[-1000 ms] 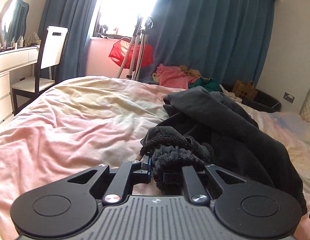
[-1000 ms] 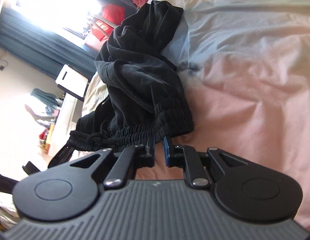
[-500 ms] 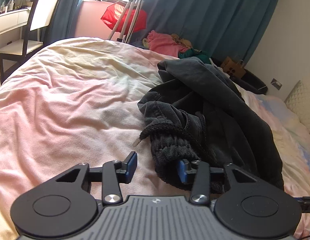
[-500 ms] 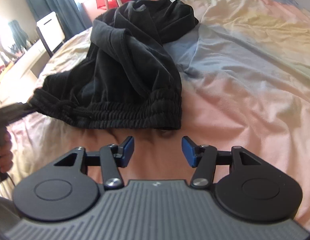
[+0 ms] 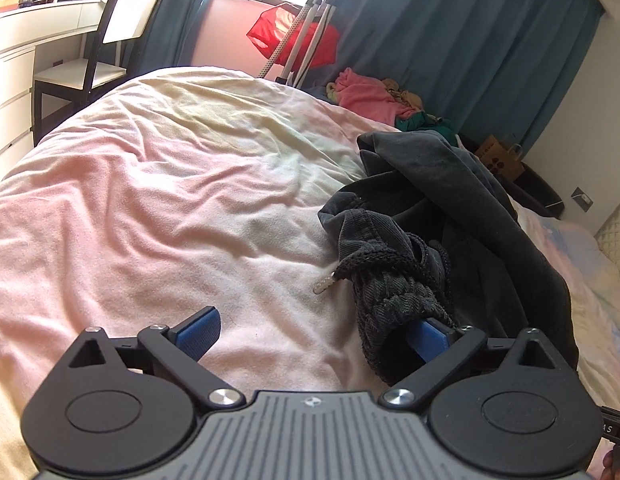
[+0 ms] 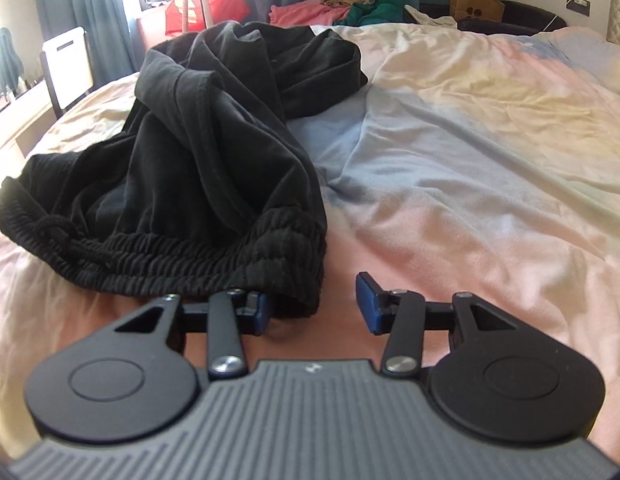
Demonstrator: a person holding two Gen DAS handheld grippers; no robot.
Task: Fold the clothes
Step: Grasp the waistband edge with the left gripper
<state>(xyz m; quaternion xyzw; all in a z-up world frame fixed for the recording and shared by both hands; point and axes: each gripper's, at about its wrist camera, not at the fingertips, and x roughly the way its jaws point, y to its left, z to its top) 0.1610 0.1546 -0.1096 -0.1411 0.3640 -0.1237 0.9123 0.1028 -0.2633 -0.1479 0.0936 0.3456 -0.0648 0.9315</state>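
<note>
A pair of black pants [image 5: 462, 216] lies crumpled on the pink bedspread [image 5: 158, 200]; it also shows in the right wrist view [image 6: 198, 160]. Its ribbed elastic waistband [image 6: 170, 256] faces me, with a white-tipped drawstring [image 5: 324, 285]. My left gripper [image 5: 314, 334] is open; the waistband end drapes over its right pad [image 5: 430, 338] without being clamped. My right gripper [image 6: 314, 306] is open and empty just in front of the waistband's right corner.
A white desk [image 5: 14, 60] and chair [image 5: 110, 52] stand at the left. A stand with a red item [image 5: 298, 40] and a pile of pink and green clothes [image 5: 374, 100] lie beyond the bed. A paper bag [image 6: 476, 2] sits far right.
Both grippers have opened and let go of the waistband. The pants now rest on the bed and both grippers have drawn back slightly.
</note>
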